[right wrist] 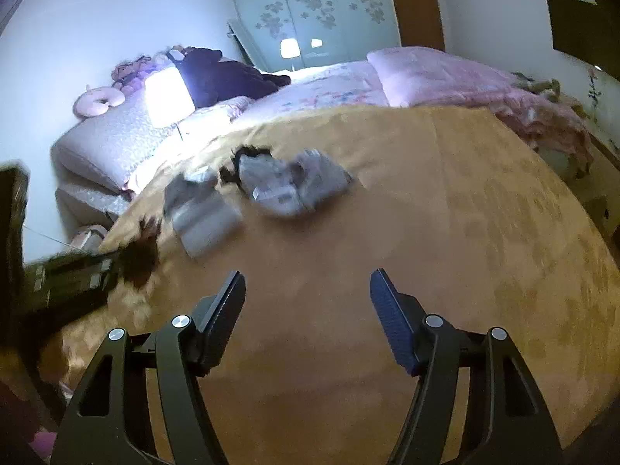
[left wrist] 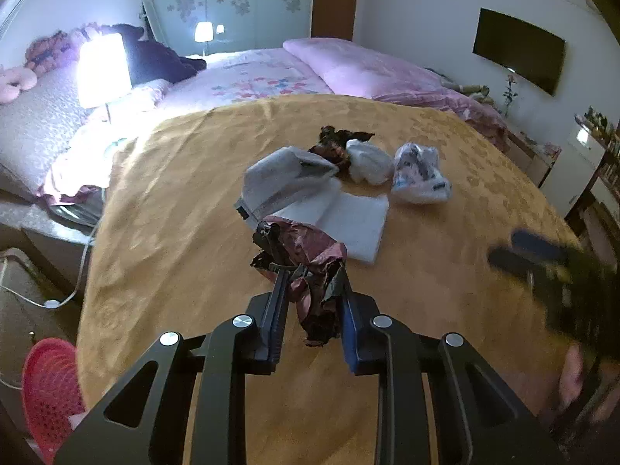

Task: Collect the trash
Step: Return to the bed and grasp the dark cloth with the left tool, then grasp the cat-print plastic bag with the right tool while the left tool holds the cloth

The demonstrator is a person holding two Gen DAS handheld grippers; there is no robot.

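Note:
My left gripper [left wrist: 310,271] is shut on a crumpled dark red wrapper [left wrist: 310,267] and holds it above the golden tablecloth [left wrist: 174,213]. Beyond it lie a grey pouch [left wrist: 283,182] on a white folded sheet [left wrist: 352,224], another dark crumpled wrapper [left wrist: 333,143], a white wad [left wrist: 368,161] and a clear printed plastic bag [left wrist: 418,174]. My right gripper [right wrist: 308,275] is open and empty over bare cloth; it shows blurred at the right in the left wrist view [left wrist: 542,259]. In the right wrist view the trash pile [right wrist: 286,186] lies ahead, and the left gripper with the wrapper [right wrist: 141,250] is at the left.
A pink basket [left wrist: 50,387] stands on the floor at the lower left. A lit lamp [left wrist: 102,69] and a bed with a pink quilt [left wrist: 348,66] are behind the table. A dark screen [left wrist: 519,52] hangs on the right wall. Cables [left wrist: 50,302] run on the floor.

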